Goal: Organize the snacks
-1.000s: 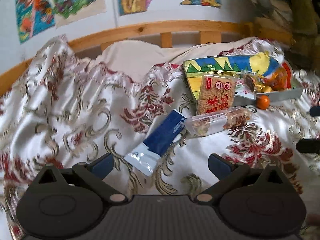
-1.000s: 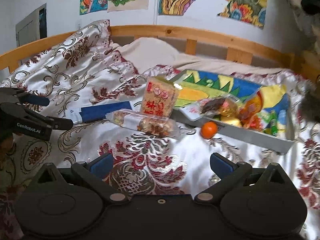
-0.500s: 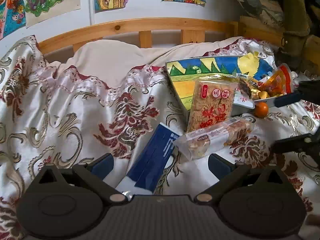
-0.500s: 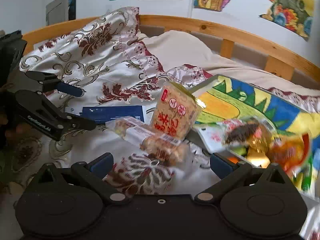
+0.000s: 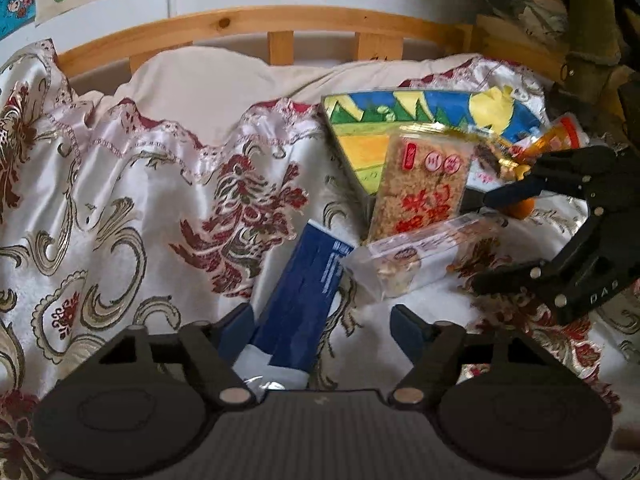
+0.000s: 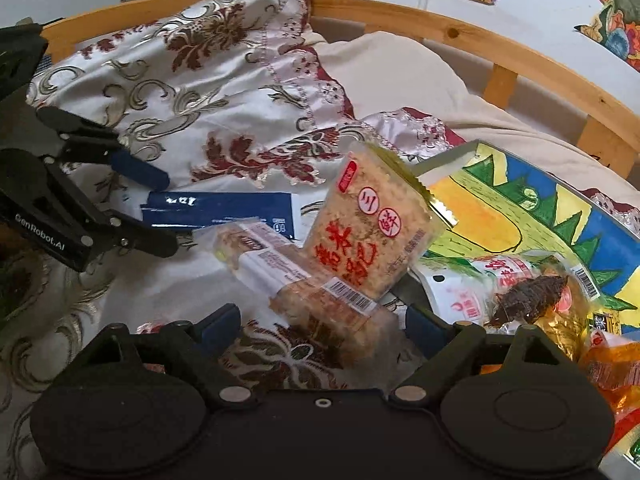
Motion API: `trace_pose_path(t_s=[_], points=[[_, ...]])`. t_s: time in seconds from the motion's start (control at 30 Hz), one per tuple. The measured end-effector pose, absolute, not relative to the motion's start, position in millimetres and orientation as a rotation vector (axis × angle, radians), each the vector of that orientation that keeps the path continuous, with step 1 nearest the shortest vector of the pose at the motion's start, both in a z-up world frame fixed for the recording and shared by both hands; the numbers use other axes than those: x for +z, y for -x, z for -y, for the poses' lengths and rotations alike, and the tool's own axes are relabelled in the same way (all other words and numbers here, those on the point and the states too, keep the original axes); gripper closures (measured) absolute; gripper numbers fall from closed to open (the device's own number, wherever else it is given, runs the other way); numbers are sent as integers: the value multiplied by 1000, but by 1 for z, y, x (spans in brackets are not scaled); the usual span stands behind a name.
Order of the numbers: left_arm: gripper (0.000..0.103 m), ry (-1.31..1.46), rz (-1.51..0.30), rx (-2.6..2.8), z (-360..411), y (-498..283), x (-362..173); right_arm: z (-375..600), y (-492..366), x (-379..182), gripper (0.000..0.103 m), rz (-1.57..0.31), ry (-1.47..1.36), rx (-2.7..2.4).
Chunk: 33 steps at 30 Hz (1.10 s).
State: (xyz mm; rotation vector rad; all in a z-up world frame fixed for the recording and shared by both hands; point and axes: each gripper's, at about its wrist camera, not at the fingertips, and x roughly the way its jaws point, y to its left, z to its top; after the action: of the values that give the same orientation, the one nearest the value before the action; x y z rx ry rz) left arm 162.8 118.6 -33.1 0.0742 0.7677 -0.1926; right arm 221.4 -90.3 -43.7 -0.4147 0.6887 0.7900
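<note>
A dark blue flat packet lies on the patterned quilt. It sits between the fingers of my left gripper, whose jaws are closing; the left pad is beside its edge and the right pad is still apart. A long clear packet of nut bar lies between the fingers of my right gripper, also closing, with no pad pressing on it. A rice-cracker packet with red characters leans on the colourful tray. Each gripper shows in the other's view: right gripper, left gripper.
Several wrapped snacks lie in the tray, and a small orange sits by its wall. The floral quilt covers the bed, with a cream pillow and a wooden rail behind. Drawings hang on the wall.
Both grippers moved in over the packets and their jaws narrowed. The blue packet came between my left fingers. The clear packet came between my right fingers.
</note>
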Motion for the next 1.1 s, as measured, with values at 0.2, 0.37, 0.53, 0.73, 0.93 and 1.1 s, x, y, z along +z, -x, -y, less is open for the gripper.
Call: trace_pose_path(t_s=[0.2,0.37,0.53,0.73,0.93,1.1], points=[[43,-147,-839,-145,-114,-168,-41,81,-229,-52,18,-695,413,788],[61,-183,-873,-127,-109,-167,-40,82,-227,-52,37,-691,428,777],[64,-119,-909,-131,-109,-165,-37,86,-215,-46,61,-673,478,754],[65,-69,-953,-107,-107,-155,-35,93,-197,-37,67,-677,464,763],[61,-43,-964,-100,-106,-146,-32,97,-194,-30,42,-695,399,770],[40,-29,-937,-99,-107,-153,-33,94,-207,-35,30,-699,382,748]])
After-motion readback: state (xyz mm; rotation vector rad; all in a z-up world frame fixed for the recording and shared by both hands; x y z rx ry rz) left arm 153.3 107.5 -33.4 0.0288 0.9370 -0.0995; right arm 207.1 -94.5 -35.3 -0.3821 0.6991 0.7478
